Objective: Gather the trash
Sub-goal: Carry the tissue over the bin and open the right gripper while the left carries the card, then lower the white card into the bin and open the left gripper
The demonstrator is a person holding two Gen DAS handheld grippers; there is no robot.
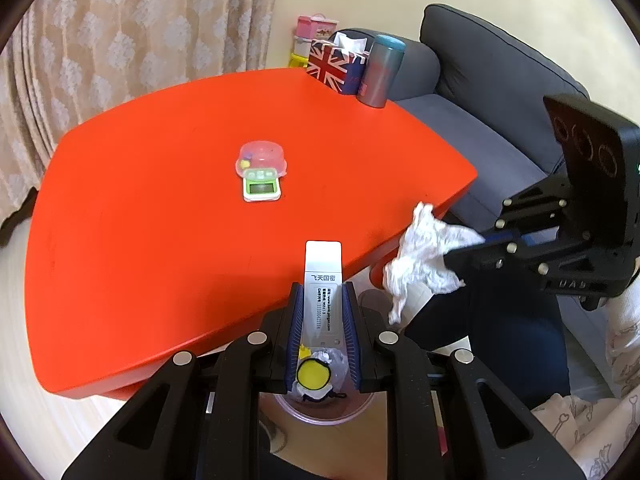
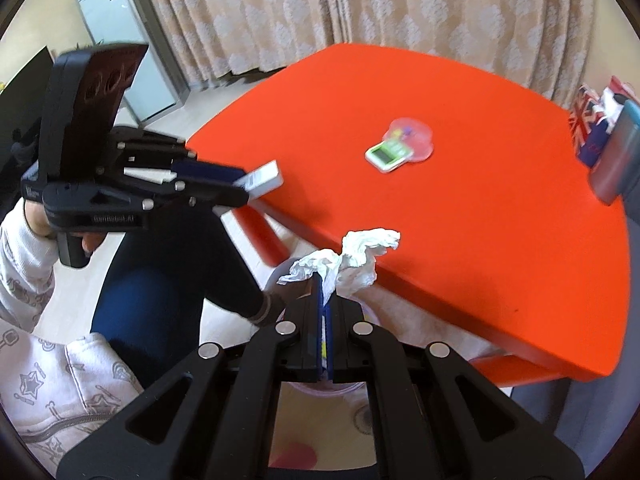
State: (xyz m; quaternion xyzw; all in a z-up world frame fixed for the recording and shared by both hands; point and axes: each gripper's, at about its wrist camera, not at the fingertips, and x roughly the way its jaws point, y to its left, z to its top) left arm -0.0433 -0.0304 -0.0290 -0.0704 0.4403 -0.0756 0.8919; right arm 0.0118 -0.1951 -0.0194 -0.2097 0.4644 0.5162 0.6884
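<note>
though partly hidden by tool, bin

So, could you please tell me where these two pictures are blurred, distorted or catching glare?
Left wrist view: sharp; fisheye bends the red table edges, dark vignette in the corners, print on the white box legible. Right wrist view: the teal bottle at the right rim and the left gripper are smeared by blur; the crumpled tissue is bright but keeps its folds.
</note>
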